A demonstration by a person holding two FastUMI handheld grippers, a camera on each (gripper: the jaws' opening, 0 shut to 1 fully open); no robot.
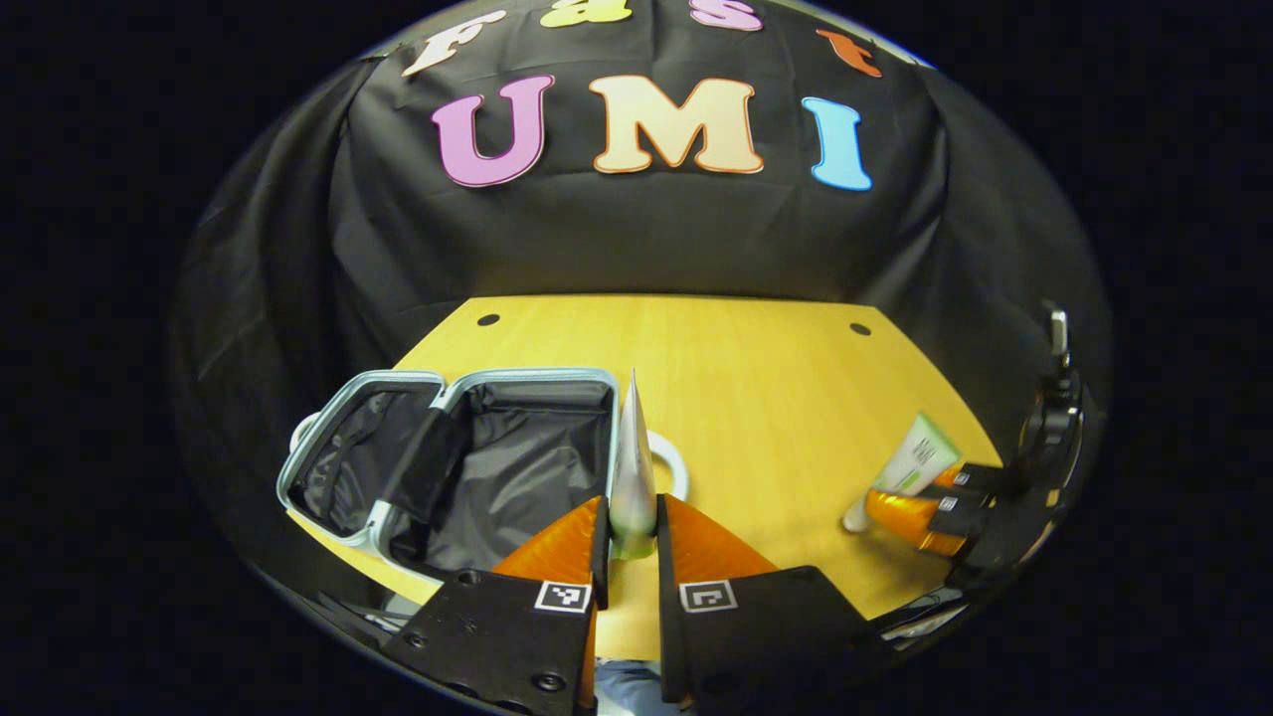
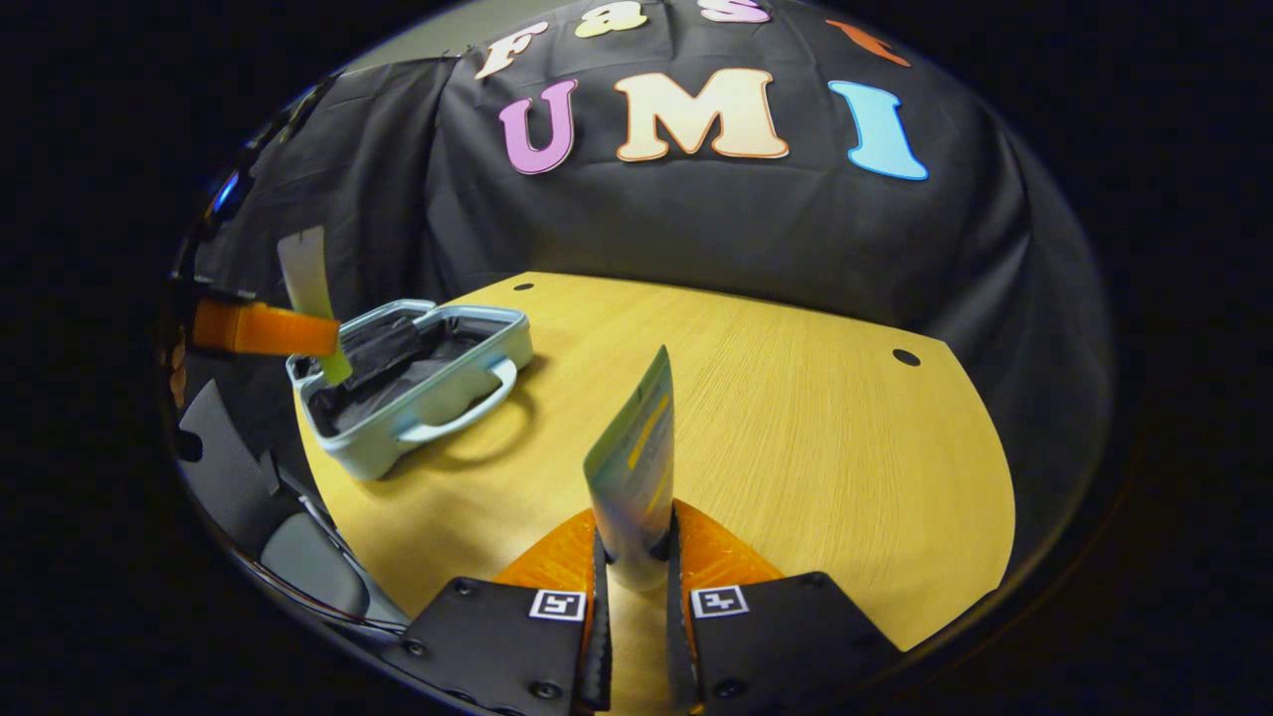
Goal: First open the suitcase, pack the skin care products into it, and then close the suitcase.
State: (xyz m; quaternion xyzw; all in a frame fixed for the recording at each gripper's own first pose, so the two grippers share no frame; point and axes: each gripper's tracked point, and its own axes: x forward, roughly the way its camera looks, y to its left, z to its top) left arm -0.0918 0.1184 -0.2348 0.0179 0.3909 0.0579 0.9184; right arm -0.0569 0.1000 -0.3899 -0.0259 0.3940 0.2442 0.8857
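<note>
a yellow wooden bench (image 1: 756, 398) stands against a black cloth wall. on its left part lies the open suitcase (image 1: 448, 467), pale blue outside, black lining inside, both halves flat and a handle facing the middle of the bench.

the left gripper (image 1: 633, 542) has its fingers clenched on a pale tube (image 1: 633, 467), gripped near the cap end; the tube's long axis runs straight away from the camera, flat crimped end far. in the right gripper view this tube (image 2: 308, 288) stands nearly upright, cap end down, over the suitcase (image 2: 418, 383).

the right gripper (image 2: 636, 567) has its fingers closed on a second tube (image 2: 636, 467), green and white, long axis along the fingers, flat end up and far. the left gripper view shows this tube (image 1: 910, 462) from the side, tilted, cap end low near the bench, and the right gripper (image 1: 945, 502) holding it at the bench's right edge, well apart from the suitcase.
</note>
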